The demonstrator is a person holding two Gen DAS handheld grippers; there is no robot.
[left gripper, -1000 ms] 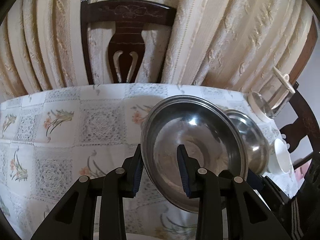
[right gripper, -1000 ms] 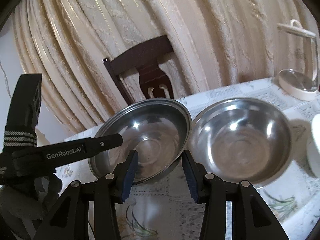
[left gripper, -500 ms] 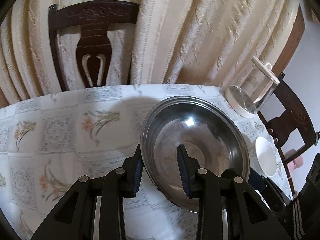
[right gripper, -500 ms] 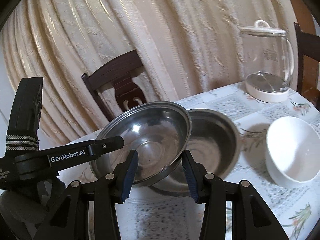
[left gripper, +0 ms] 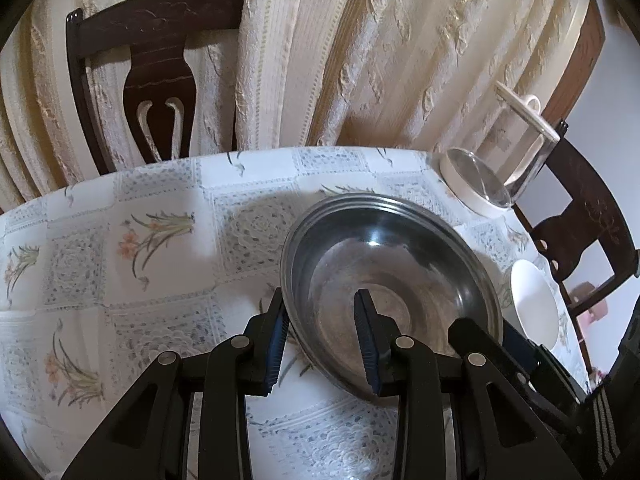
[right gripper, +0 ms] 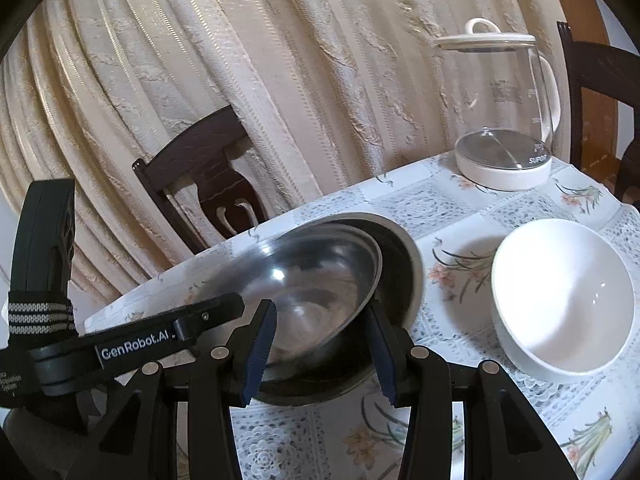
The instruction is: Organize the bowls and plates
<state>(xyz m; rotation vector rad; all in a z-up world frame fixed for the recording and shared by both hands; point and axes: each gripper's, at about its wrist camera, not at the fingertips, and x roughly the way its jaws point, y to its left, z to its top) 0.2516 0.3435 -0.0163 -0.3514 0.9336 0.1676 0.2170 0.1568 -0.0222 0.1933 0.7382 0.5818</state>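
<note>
My left gripper (left gripper: 322, 340) is shut on the near rim of a steel bowl (left gripper: 388, 272), one finger outside the wall and one inside. That bowl (right gripper: 312, 276) hangs tilted over a second steel bowl (right gripper: 402, 268), which rests on the tablecloth and shows only as a dark crescent behind it. I cannot tell whether the two bowls touch. The right gripper (right gripper: 320, 348) stands open at the near side of both bowls, gripping nothing. A white bowl (right gripper: 560, 300) sits on the table to their right, also visible as the white bowl (left gripper: 534, 304) in the left wrist view.
A glass kettle (right gripper: 504, 120) on a white base stands at the table's back right. Dark wooden chairs (left gripper: 156, 80) (left gripper: 580, 220) stand behind the table and at its right, in front of a cream curtain. The flowered tablecloth (left gripper: 120, 260) stretches to the left of the bowls.
The left gripper has carried its steel bowl rightward, from beside the second steel bowl to over it. The right gripper moved right too, and the white bowl came into view.
</note>
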